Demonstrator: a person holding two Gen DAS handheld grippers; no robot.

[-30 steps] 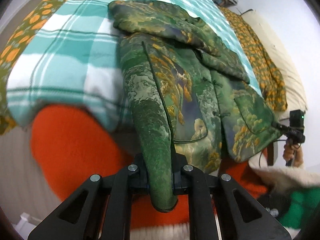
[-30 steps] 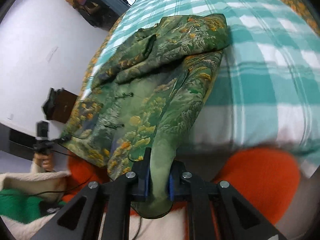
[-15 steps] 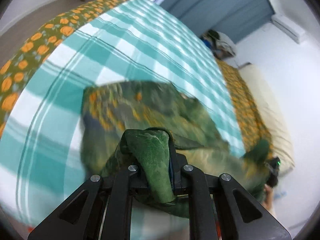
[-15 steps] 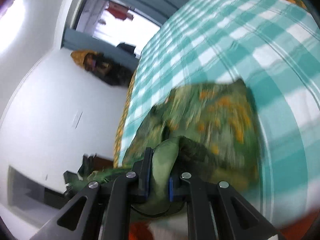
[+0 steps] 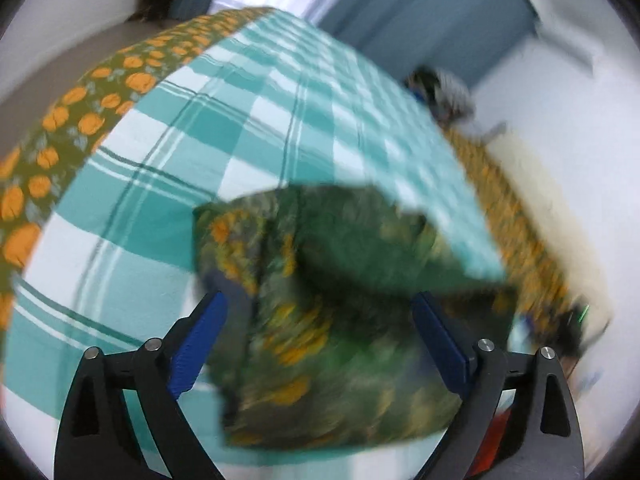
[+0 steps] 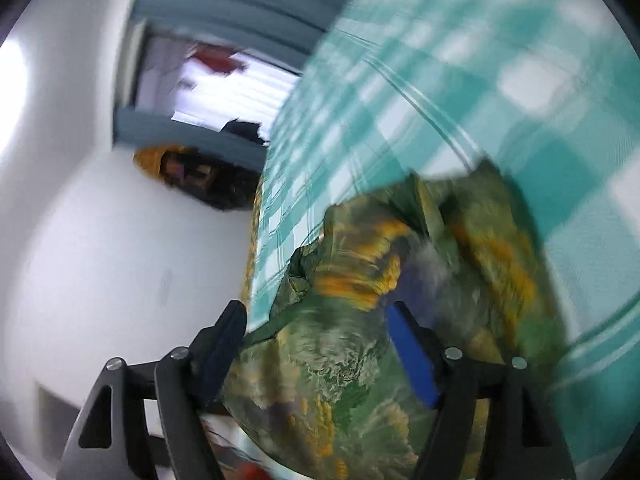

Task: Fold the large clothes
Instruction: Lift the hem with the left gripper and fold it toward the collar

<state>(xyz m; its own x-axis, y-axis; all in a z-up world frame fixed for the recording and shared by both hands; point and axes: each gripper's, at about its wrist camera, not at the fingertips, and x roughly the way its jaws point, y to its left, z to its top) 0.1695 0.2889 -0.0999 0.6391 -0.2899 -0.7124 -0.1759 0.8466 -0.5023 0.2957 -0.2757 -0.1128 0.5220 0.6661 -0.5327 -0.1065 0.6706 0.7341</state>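
Observation:
The green and orange patterned jacket [image 5: 340, 240] lies bunched and doubled over on the teal checked blanket [image 5: 240, 120], blurred by motion. My left gripper [image 5: 320, 300] hovers just over its near edge. Its jaws are opening wide and the cloth lies loose between the blue pads [image 5: 200, 344], not pinched. In the right wrist view the same jacket [image 6: 400, 264] spreads under my right gripper [image 6: 316, 310]. Those jaws are also opening, and fabric sits between the pads [image 6: 412, 356] without being clamped. The jacket's far side is hidden by its own fold.
An orange-flowered sheet [image 5: 80, 112] borders the blanket's left edge. Blue curtains [image 5: 440, 12] and a heap of clothes [image 5: 440, 84] lie beyond the bed. The right wrist view shows a white wall [image 6: 100, 260], a window [image 6: 224, 84] and dark items [image 6: 192, 176] beside the bed.
Both grippers carried the jacket's hanging lower part up over the bed, laying it onto the upper part. Then both went from shut on the cloth to wide apart, and the fabric dropped free.

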